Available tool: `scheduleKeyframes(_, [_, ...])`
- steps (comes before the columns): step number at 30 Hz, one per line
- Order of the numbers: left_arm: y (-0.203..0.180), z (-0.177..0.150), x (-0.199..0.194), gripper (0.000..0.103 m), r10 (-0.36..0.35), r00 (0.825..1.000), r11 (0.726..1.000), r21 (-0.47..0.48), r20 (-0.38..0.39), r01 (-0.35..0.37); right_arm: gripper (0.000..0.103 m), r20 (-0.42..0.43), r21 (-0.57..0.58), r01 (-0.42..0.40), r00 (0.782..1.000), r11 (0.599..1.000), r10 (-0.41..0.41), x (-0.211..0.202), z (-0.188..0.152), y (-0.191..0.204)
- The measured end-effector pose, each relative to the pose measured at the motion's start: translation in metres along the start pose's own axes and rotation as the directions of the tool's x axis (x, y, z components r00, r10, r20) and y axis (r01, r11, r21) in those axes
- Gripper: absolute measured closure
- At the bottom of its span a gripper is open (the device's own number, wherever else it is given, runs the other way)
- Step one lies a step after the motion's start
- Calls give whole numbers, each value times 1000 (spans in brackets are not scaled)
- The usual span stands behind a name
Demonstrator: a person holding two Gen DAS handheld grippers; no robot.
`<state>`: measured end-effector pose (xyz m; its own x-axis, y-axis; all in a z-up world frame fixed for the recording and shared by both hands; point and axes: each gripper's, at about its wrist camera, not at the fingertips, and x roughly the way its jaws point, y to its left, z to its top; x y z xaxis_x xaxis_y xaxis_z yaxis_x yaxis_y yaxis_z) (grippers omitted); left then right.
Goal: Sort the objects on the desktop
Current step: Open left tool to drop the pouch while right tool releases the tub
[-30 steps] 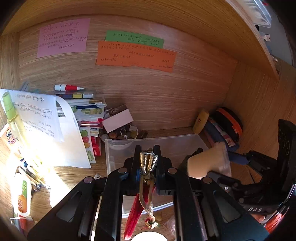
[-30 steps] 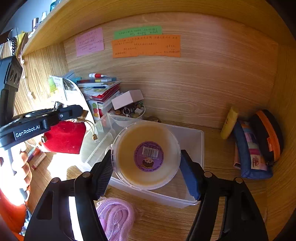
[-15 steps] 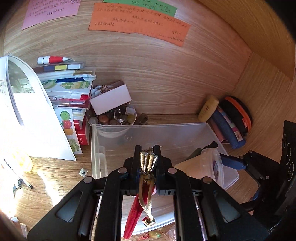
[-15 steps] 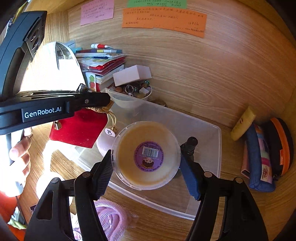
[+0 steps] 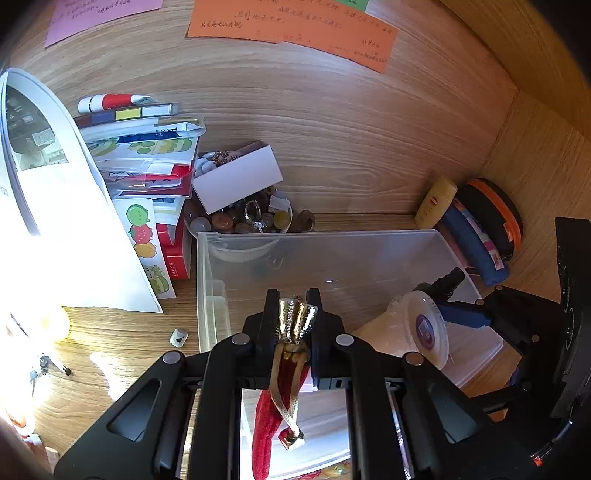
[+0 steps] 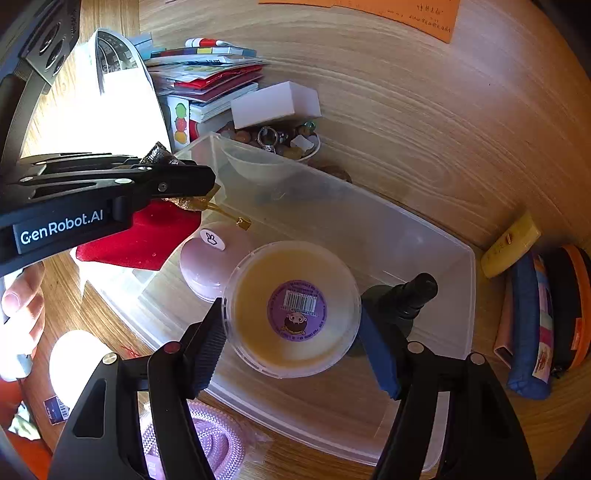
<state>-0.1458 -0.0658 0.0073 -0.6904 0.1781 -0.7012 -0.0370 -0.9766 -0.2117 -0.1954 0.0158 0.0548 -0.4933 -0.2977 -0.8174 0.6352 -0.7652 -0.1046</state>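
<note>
Left wrist view looks down into a wooden desk nook: a wood-grain desktop point(image 5: 110, 354), a wooden back wall point(image 5: 351, 129) with orange point(image 5: 295, 26) and pink notes point(image 5: 99, 14), and a side panel on the right. Harsh sunlight washes out the left edge. A clear bin point(image 5: 258, 240) sits on the desktop in front of a stack of booklets point(image 5: 147, 155) and a bowl of trinkets point(image 5: 247, 218) with a white box point(image 5: 236, 177) on it.

Left gripper point(image 5: 293, 325) is pinching the gold-trimmed neck of a red pouch point(image 5: 264, 424); its jaws are just beginning to ease apart, with the neck between them. The pouch hangs neck up, long axis roughly vertical, over the bin's near-left corner, its body point(image 6: 140, 236) spread flat toward the left in the right wrist view.

Right gripper point(image 6: 295, 332) is half spread and clamped on a round tub point(image 6: 295, 306), held over the bin with its barcoded flat face toward the camera, its axis along the fingers. A pink dome point(image 6: 210, 258) and a black object point(image 6: 406, 299) lie in the bin beside it. Pencil cases point(image 6: 535, 314) lean at the right wall.
</note>
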Motion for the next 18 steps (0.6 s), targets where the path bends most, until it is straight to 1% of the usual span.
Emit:
scheduleKeyframes(3, [-1,0,0,80,6,1000,1000,6,-13,-6,37,-13,13,-15,1000,1000,15,2,1,-1])
scheduleKeyframes(4, [-1,-1,-1,74,11,1000,1000,10,-11,-11,37,-13,14,-14,1000,1000,14,2,2,0])
scheduleKeyframes(6, [-2,-1,-7,64,10,1000,1000,20,9,-10,37,3,-7,15,1000,1000,-15,0,2,5])
scheduleKeyframes(8, [-4,-1,-14,43,11,999,1000,26,40,-12,34,16,-40,52,999,998,-51,-3,2,12])
scheduleKeyframes(9, [-5,-1,-18,39,12,998,999,30,56,-14,34,23,-62,64,998,996,-63,-5,1,18])
scheduleKeyframes(11, [-9,-1,-23,37,21,997,999,45,79,-24,30,55,-98,121,992,988,-116,-10,-2,26])
scheduleKeyframes(14, [-11,-2,-30,34,22,995,998,59,97,-28,25,104,-137,180,981,974,-167,-19,-6,35])
scheduleKeyframes(18, [-12,-2,-36,31,17,994,998,63,111,-25,25,131,-137,194,976,971,-177,-33,-11,37])
